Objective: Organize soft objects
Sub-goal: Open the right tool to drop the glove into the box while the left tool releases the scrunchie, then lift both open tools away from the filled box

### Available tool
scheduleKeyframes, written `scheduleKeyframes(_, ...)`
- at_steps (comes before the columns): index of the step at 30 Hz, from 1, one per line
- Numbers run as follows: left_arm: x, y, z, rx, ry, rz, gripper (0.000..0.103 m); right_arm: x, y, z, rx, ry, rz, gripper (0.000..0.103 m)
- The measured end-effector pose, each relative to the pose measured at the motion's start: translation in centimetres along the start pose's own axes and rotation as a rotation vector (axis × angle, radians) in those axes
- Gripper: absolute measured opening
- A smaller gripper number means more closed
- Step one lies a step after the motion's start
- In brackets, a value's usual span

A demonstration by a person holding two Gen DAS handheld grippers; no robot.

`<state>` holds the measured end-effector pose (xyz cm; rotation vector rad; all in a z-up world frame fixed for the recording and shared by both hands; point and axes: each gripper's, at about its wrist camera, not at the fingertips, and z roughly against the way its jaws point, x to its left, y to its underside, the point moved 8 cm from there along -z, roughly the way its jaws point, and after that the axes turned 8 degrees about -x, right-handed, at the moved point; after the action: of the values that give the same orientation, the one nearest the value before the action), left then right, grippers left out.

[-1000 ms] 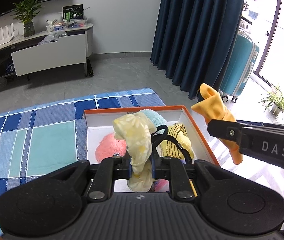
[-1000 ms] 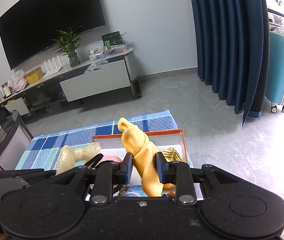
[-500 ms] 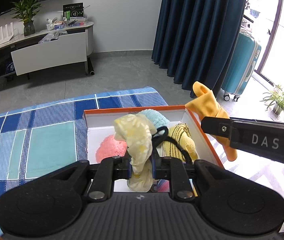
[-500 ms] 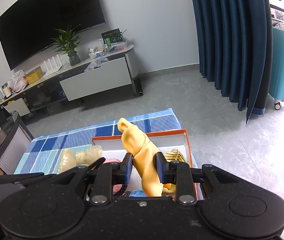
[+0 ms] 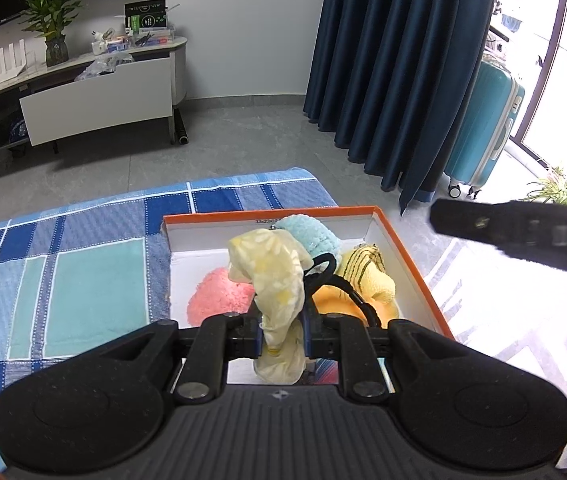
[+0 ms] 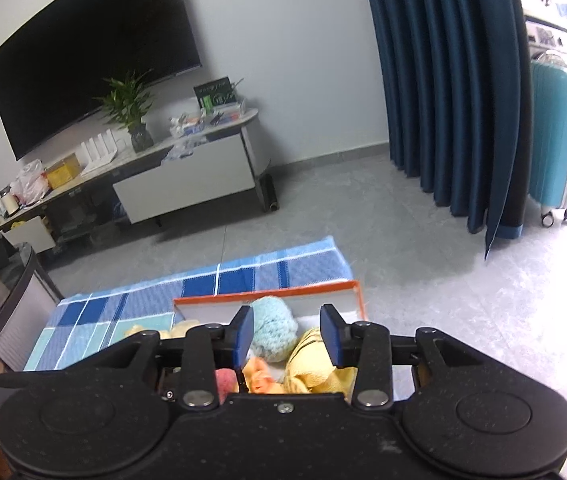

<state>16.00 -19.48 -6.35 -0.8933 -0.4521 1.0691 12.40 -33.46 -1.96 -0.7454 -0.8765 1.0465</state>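
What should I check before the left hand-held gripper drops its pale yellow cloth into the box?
1. Left hand-held gripper shut on the pale yellow cloth: ok.
2. Cloth positioned over the orange-rimmed box, not the blue checked blanket: ok.
3. Right hand-held gripper open and holding nothing: ok.
4. Right hand-held gripper out of the drop path: ok in the left wrist view, where it sits beyond the box's right edge.
5. Free space in the box: cannot tell; the pink, light blue and yellow striped items already fill much of it.
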Motion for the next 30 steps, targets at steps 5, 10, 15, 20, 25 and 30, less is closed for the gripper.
scheduleKeyframes(5, -0.6, -0.5, -0.7, -0.009, 0.052, 0.034, 0.035, -0.4, -0.4, 1.4, -0.027, 0.006, -0.005, 0.049)
scheduleKeyframes(10, -1.1, -0.7, 0.1, -0.03, 0.072, 0.039, 0.057, -0.9, -0.3, 2.5, -0.035, 0.016, -0.012, 0.05)
scheduleKeyframes(15, -0.8, -0.7, 1.6, -0.033, 0.045, 0.04, 0.065, -0.7, 0.2, 3.5, -0.035, 0.015, -0.012, 0.051)
scheduleKeyframes(20, -0.1, -0.5, 3.3, -0.044, -0.003, 0.036, 0.076, -0.2, 1.3, 4.9, -0.02, 0.012, -0.001, 0.059)
scheduleKeyframes(25, 0.1, 0.8, 5.5, -0.046, -0.044, 0.03, 0.083, 0.0, 2.7, 6.6, -0.005, 0.017, 0.023, 0.064)
scheduleKeyframes(30, 0.4, 2.3, 7.6, -0.045, -0.094, 0.039, 0.089, -0.1, 4.4, 8.2, 0.023, 0.014, 0.03, 0.064)
